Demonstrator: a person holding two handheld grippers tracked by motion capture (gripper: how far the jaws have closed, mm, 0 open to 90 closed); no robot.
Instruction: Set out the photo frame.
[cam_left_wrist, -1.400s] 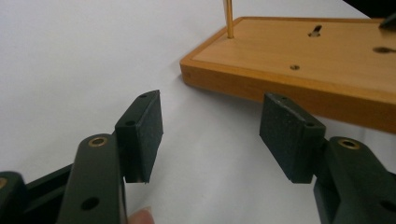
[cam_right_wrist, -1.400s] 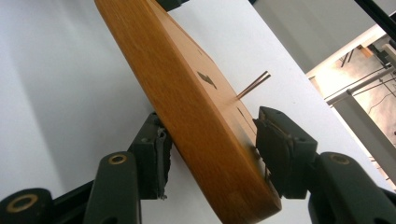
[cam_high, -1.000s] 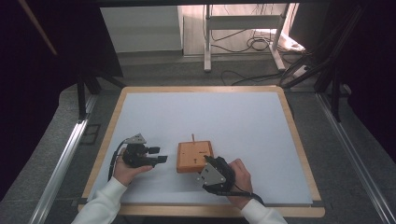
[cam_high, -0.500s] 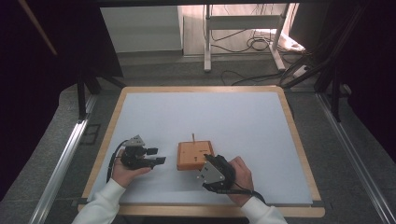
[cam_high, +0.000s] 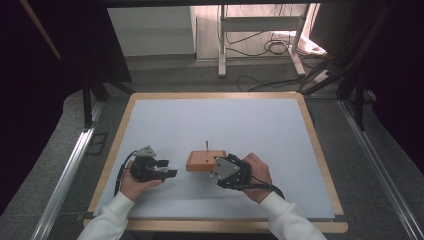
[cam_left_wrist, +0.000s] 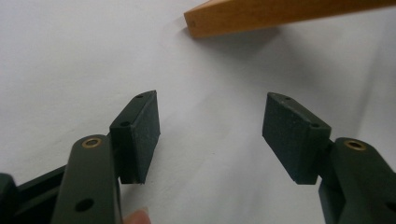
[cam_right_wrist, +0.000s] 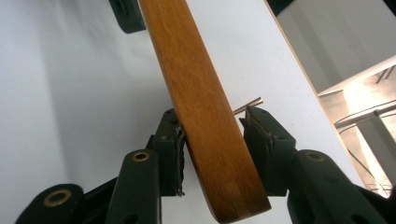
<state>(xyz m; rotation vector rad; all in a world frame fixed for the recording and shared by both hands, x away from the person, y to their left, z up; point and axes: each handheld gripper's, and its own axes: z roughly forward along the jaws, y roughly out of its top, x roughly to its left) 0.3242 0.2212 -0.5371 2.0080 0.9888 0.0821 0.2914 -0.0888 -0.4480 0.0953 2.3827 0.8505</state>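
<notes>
A flat wooden block (cam_high: 205, 161) lies on the white tabletop (cam_high: 225, 125), with a thin peg (cam_high: 206, 145) standing up from its far edge. My right gripper (cam_high: 216, 170) comes in from the block's right. In the right gripper view its jaws (cam_right_wrist: 212, 135) press both faces of the block's edge (cam_right_wrist: 196, 93), and the thin peg (cam_right_wrist: 247, 106) shows past the right pad. My left gripper (cam_high: 167, 168) rests on the table a little left of the block, apart from it. It stands open (cam_left_wrist: 210, 128) with bare table between the pads, and the block's corner (cam_left_wrist: 280, 14) lies ahead.
A wooden frame (cam_high: 112, 160) borders the tabletop. Metal rails (cam_high: 70, 170) run along both sides of the table. Beyond the far edge, a stand's legs (cam_high: 222, 45) and cables (cam_high: 272, 47) sit on the floor.
The right gripper and block have shifted slightly away from the person. The left gripper has barely moved and stays open.
</notes>
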